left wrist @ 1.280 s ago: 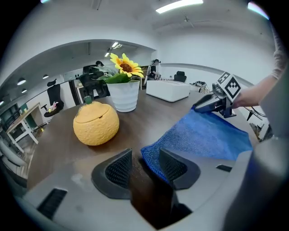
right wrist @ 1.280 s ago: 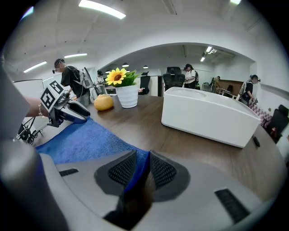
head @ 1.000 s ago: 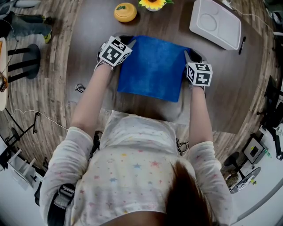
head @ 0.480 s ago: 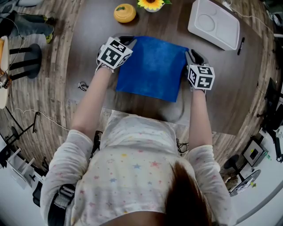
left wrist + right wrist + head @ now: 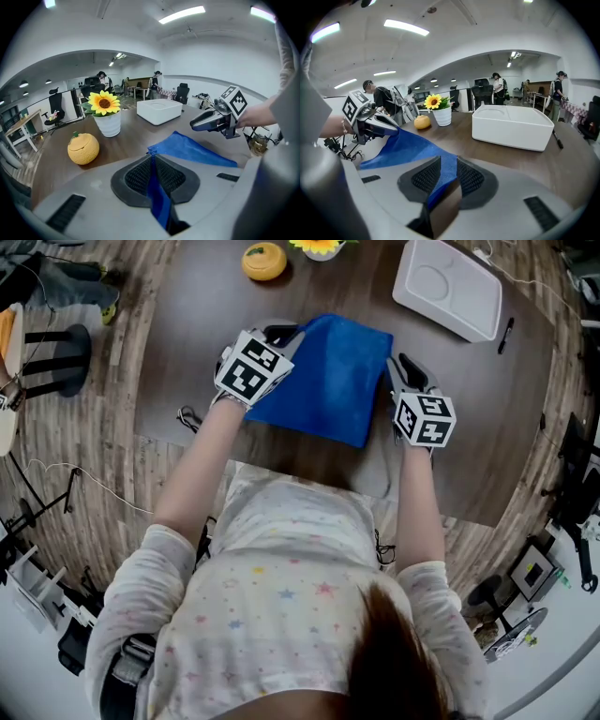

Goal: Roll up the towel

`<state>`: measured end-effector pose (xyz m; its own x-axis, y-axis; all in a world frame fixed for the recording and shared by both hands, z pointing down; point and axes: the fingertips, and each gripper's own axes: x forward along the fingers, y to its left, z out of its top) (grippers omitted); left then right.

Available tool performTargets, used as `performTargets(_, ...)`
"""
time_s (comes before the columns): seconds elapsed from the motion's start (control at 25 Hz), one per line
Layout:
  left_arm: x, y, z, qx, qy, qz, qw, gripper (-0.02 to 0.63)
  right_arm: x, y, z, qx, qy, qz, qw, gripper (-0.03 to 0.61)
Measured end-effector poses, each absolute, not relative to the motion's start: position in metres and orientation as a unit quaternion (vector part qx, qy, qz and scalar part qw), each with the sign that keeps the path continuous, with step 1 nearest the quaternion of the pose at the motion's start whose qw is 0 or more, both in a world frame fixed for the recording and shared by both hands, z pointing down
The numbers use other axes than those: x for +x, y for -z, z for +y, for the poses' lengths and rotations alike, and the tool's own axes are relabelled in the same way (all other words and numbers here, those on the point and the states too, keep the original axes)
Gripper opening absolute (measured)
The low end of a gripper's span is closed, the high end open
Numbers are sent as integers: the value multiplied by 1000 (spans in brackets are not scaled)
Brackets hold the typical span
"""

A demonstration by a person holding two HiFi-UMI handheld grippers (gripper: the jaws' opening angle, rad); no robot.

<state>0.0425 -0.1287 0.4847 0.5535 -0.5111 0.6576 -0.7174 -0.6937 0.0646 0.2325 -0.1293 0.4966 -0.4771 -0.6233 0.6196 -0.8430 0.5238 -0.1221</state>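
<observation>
Dark brown wooden table (image 5: 469,446) fills the upper half of the head view, with grey plank flooring around it.

1. Left gripper (image 5: 284,335), upper centre-left: the jaws have just been closing and now stand almost together. They are clamped on the far left corner of the blue rectangular terry-cloth towel (image 5: 328,381). In the left gripper view a thin fold of blue cloth runs between the two ribbed pads (image 5: 136,176).
2. Right gripper (image 5: 397,367), upper centre-right: the jaws are pressed together on the far right corner of the same towel. In the right gripper view the cloth passes between the pads.
3. Towel: it lies at upper centre, between the two grippers. Its far edge is raised off the table and hangs stretched from one gripper to the other. Its near edge is toward the person.
4. Beyond the towel:
   - white rectangular plastic tray (image 5: 448,289), upper right;
   - black pen (image 5: 506,334), just beside the tray;
   - orange fruit-shaped container (image 5: 263,261), top edge;
   - yellow sunflower in a white pot (image 5: 107,117), beside the container.
</observation>
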Motion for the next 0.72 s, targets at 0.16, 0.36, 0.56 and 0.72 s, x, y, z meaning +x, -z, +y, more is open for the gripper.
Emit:
performTargets(0.16, 68, -475, -106, 871, -308, -351, 152, 26, 235, -487, -116, 428, -210, -842, 251, 104)
performTargets(0.36, 100, -471, -81, 874, -305, -348, 148, 26, 242, -488, -99, 408, -209, -852, 254, 104)
performTargets(0.56, 126, -467, -59, 879, -297, -343, 149, 26, 251, -489, -87, 395, -209, -859, 251, 103)
performTargets(0.72, 140, -472, -40, 883, -293, -333, 154, 26, 251, -491, -76, 386, -211, -862, 250, 101)
